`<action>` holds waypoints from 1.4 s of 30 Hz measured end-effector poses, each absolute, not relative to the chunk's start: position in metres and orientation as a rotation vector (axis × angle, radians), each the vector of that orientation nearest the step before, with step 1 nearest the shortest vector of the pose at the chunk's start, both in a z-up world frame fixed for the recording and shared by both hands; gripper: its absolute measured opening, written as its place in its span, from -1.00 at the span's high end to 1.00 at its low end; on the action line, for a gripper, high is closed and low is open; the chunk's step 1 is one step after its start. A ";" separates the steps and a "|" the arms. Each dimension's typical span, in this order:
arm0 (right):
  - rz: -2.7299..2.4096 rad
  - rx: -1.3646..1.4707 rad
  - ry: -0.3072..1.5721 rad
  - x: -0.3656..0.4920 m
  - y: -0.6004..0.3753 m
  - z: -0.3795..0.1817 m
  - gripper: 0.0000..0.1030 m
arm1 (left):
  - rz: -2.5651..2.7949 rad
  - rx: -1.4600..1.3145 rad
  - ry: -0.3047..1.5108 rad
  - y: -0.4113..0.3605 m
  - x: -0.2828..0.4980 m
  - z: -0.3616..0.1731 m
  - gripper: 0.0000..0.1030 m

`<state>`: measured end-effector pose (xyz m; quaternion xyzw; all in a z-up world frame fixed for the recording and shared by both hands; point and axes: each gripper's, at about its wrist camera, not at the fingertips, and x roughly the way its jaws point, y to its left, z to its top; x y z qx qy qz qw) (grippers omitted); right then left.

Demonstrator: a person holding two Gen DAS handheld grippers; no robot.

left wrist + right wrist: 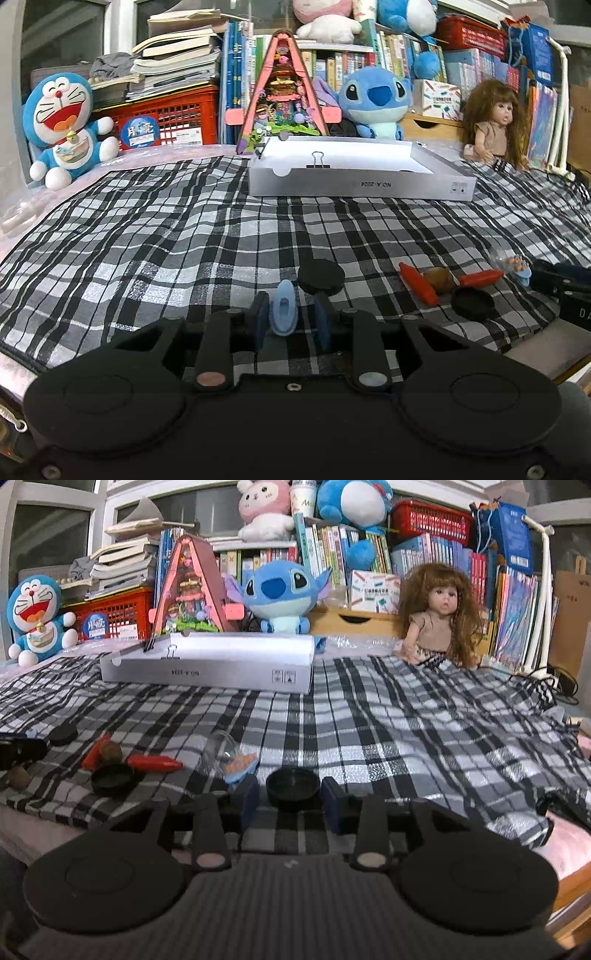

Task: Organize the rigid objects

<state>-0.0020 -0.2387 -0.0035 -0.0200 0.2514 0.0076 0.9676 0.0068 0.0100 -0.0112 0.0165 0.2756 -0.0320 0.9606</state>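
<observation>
My left gripper [290, 323] is shut on a light-blue oval piece [283, 312], which stands on edge just above the checked cloth. A black round lid [321, 277] lies just beyond it. To the right lie two red carrot-shaped pieces [419, 283], a brown nut [438, 280], another black lid [472, 303] and a clear capsule [511, 263]. My right gripper [290, 803] is open, with a black round lid [293, 787] resting on the cloth between its pads. The capsule [231, 755] sits just left of it. A grey shallow box [207, 672] stands at the back.
A binder clip [318, 160] hangs on the box's front wall. Behind the box are plush toys [373, 98], a doll [441, 613], a red crate [166, 118] and shelves of books. The checked cloth [406, 738] ends at the near edge, where its right corner is rumpled.
</observation>
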 end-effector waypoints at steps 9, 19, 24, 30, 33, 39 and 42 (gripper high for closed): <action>0.015 -0.020 0.489 -0.003 -0.238 0.002 0.28 | -0.069 0.041 0.550 0.006 0.008 -0.003 0.72; 0.011 0.020 0.487 0.007 -0.242 0.015 0.28 | -0.075 0.013 0.556 0.009 0.025 0.015 0.72; 0.010 0.038 0.492 0.018 -0.245 0.021 0.28 | -0.078 0.014 0.543 0.009 0.037 0.028 0.72; 0.017 0.047 0.493 0.031 -0.243 0.029 0.28 | -0.083 0.018 0.543 0.005 0.051 0.035 0.72; 0.025 0.042 0.486 0.037 -0.241 0.034 0.28 | -0.091 0.005 0.550 0.006 0.059 0.040 0.72; 0.045 0.048 0.490 0.054 -0.239 0.048 0.28 | -0.107 0.005 0.562 0.002 0.079 0.055 0.72; 0.056 0.069 0.506 0.067 -0.239 0.054 0.28 | -0.102 0.005 0.562 0.000 0.091 0.063 0.71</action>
